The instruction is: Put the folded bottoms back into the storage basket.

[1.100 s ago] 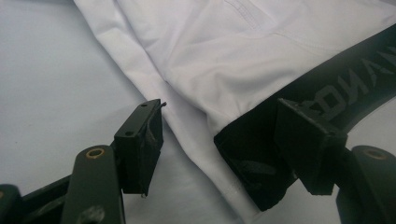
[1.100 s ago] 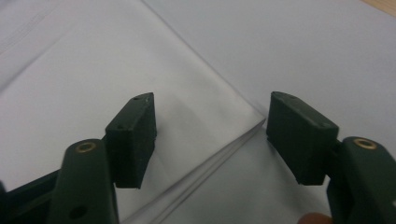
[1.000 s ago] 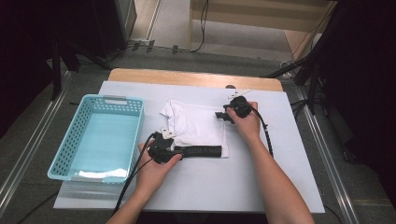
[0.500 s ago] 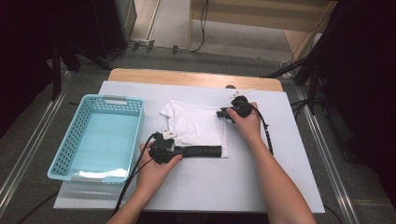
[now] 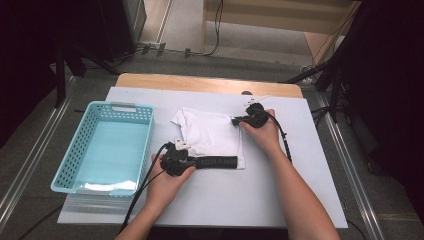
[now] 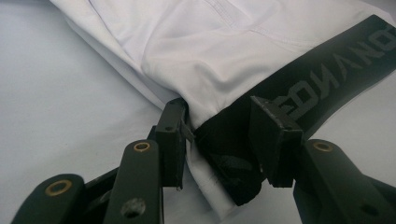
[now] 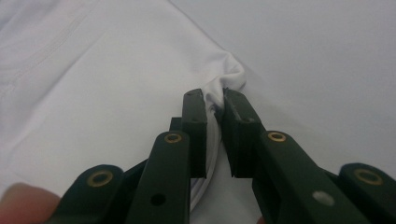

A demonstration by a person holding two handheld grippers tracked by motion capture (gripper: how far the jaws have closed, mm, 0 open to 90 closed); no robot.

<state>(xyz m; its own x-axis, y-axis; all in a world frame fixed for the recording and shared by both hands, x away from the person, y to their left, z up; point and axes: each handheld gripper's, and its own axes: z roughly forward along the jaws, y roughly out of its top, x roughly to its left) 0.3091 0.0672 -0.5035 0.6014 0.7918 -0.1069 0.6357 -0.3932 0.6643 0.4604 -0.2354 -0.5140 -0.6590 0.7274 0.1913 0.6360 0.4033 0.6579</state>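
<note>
Grips are nearly set on the white fabric garment with a black lettered waistband [image 5: 212, 137]: the right gripper [image 7: 214, 108] is clamped on a pinched corner, and the left gripper [image 6: 215, 126], whose jaws have just been closing, is apart around the waistband end; lifting toward the light blue plastic basket [image 5: 75, 155] beside the garment is judged left to do.

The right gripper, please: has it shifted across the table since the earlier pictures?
No. In the high view the right gripper sits at the same edge of the white garment, equally far from the blue basket. Its fingers have just been closing on the cloth.

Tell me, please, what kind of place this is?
Probably a lab or studio for recording demonstrations: a white board on a wooden table, cables on the floor, and dark stands around it.
</note>
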